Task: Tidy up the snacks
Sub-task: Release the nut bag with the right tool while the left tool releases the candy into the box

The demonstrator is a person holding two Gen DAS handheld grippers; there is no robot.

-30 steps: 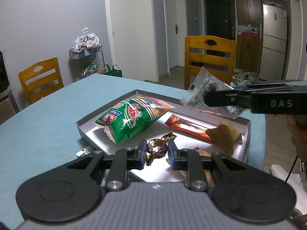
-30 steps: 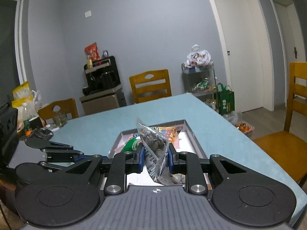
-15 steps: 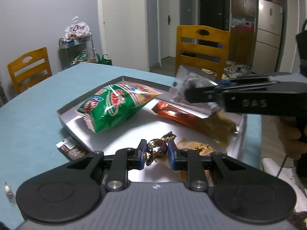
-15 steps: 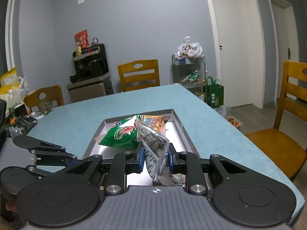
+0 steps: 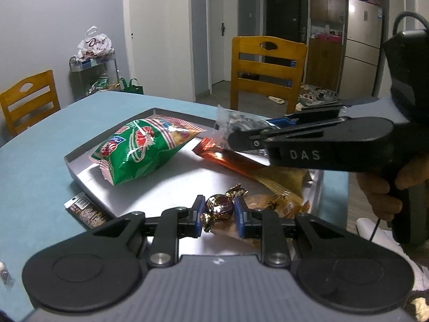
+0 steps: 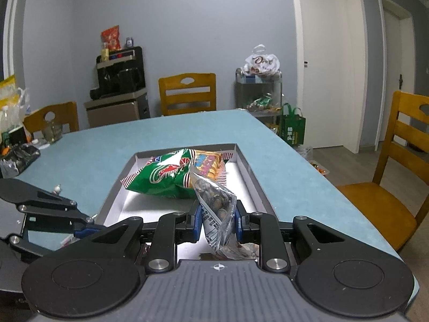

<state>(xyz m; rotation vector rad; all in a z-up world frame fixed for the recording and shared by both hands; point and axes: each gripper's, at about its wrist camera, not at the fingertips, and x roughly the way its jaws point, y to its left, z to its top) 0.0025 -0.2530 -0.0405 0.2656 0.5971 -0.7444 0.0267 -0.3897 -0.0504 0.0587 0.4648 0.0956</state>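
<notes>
both views are dim and bluish, fairly sharp at centre. a bright glare patch lies on the tray floor [image 5: 187,185], and the green snack bag [image 5: 142,150] shines. fisheye bending curves the door frames toward 3 o'clock; corners darken.

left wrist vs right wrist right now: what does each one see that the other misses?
Only the left wrist view shows the foil-wrapped candy clamped in the left gripper, the red bar and the tan packet in the tray, a small dark packet on the table outside it, and the person's hand.

Only the right wrist view shows the printed label on the clear seed bag pinched in the right gripper.

Both show the tray, the green snack bag, the teal table and both grippers.
</notes>
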